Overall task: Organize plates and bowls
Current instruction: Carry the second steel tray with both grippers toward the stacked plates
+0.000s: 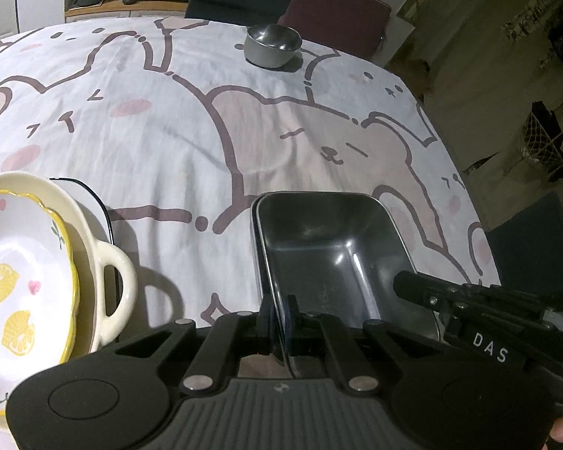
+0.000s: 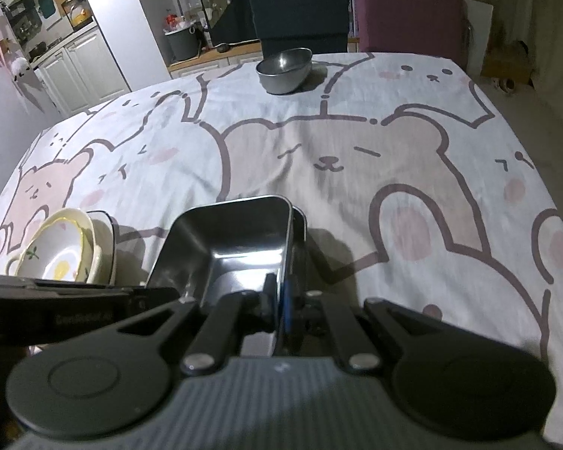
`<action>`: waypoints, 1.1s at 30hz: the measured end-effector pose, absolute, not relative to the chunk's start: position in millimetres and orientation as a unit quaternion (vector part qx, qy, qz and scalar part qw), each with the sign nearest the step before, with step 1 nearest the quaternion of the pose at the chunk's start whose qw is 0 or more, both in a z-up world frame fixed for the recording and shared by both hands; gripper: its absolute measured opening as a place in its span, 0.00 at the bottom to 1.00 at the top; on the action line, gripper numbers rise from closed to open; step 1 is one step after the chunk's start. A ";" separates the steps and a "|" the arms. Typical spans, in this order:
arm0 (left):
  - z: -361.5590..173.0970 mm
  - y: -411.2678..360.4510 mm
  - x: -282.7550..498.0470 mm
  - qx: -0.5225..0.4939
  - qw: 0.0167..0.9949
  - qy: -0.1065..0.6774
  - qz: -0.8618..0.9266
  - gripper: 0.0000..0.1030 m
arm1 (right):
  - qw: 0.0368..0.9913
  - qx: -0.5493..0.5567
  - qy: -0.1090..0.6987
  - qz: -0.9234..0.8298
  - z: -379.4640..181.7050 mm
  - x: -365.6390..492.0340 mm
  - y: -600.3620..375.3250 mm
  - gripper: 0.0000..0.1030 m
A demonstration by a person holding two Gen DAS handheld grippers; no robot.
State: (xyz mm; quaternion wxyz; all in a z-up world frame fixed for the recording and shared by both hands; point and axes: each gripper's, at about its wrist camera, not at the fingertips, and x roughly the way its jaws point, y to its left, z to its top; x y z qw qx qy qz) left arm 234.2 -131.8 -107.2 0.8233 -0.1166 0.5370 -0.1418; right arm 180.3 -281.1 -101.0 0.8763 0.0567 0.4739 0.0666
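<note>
Both grippers clamp opposite walls of a dark rectangular metal tray (image 1: 330, 247): left gripper (image 1: 280, 315), right gripper (image 2: 277, 302), jaws closed on it. Left view shows the lemon-patterned dish (image 1: 22, 285) stack at nine o'clock; right view reveals kitchen cabinets (image 2: 79, 71). A steel bowl (image 2: 284, 70) sits at twelve on the desk (image 2: 450, 187).

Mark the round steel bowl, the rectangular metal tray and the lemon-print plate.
Round steel bowl (image 1: 272, 47): left wrist view, inner wall.
Rectangular metal tray (image 2: 240, 258): right wrist view, inside floor.
Lemon-print plate (image 1: 18, 273): left wrist view, painted centre.
</note>
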 end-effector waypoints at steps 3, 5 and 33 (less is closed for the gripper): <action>-107.6 -133.0 234.6 -0.113 0.825 0.536 -0.142 0.05 | 0.874 0.055 0.478 0.065 -103.0 181.7 -282.1 0.05; -108.3 -133.7 235.2 -0.111 0.825 0.536 -0.142 0.05 | 0.873 0.056 0.480 0.064 -103.8 182.8 -283.0 0.05; -114.4 -136.5 245.5 -0.104 0.827 0.536 -0.135 0.07 | 0.863 0.051 0.501 0.046 -117.1 200.5 -279.9 0.05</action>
